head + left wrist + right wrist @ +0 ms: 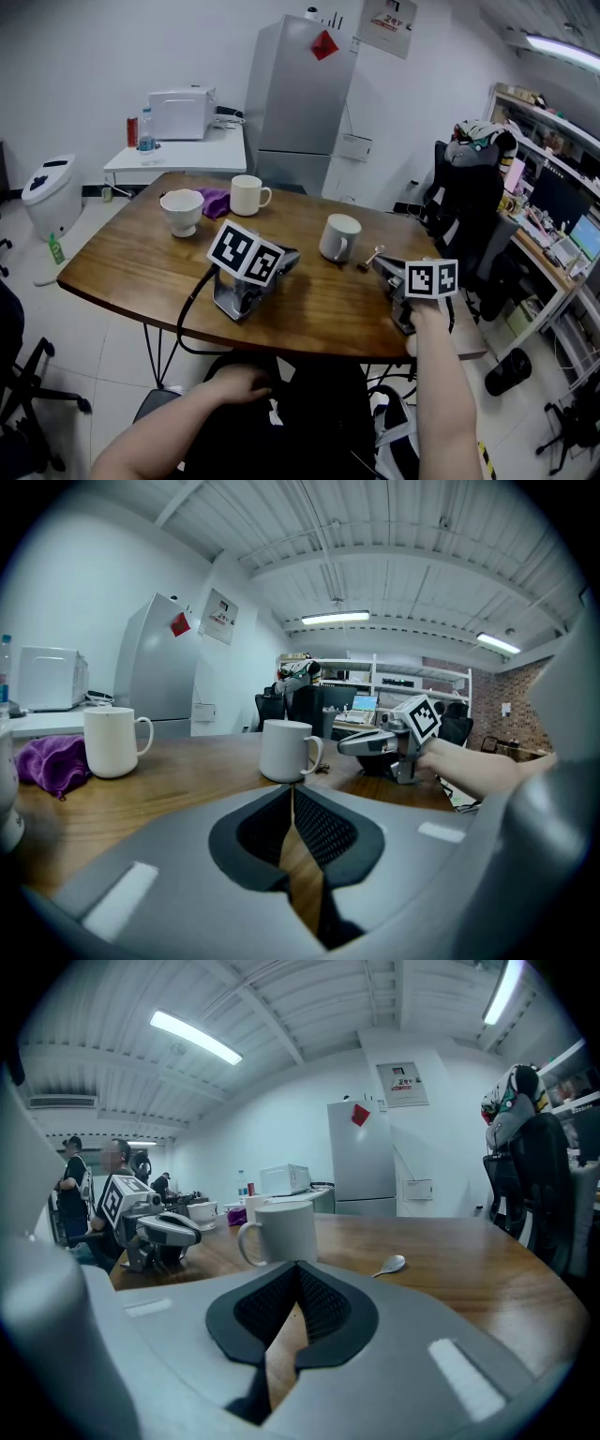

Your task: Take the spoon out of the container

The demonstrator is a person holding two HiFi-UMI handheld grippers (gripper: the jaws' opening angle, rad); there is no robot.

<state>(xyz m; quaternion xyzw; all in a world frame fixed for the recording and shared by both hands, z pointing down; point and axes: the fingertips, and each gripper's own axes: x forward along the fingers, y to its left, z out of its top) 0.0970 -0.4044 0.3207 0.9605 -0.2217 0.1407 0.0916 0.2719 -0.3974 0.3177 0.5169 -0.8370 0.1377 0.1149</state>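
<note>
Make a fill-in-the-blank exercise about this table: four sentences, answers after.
The spoon lies on the ____, beside the near mug, not in it.
The cloth between the bowl and the far mug is ____ in colour.
The right gripper has its jaws ____, with nothing between them.
The left gripper rests on the table with no ____ holding it.
Missing words: table; purple; shut; hand.
</note>
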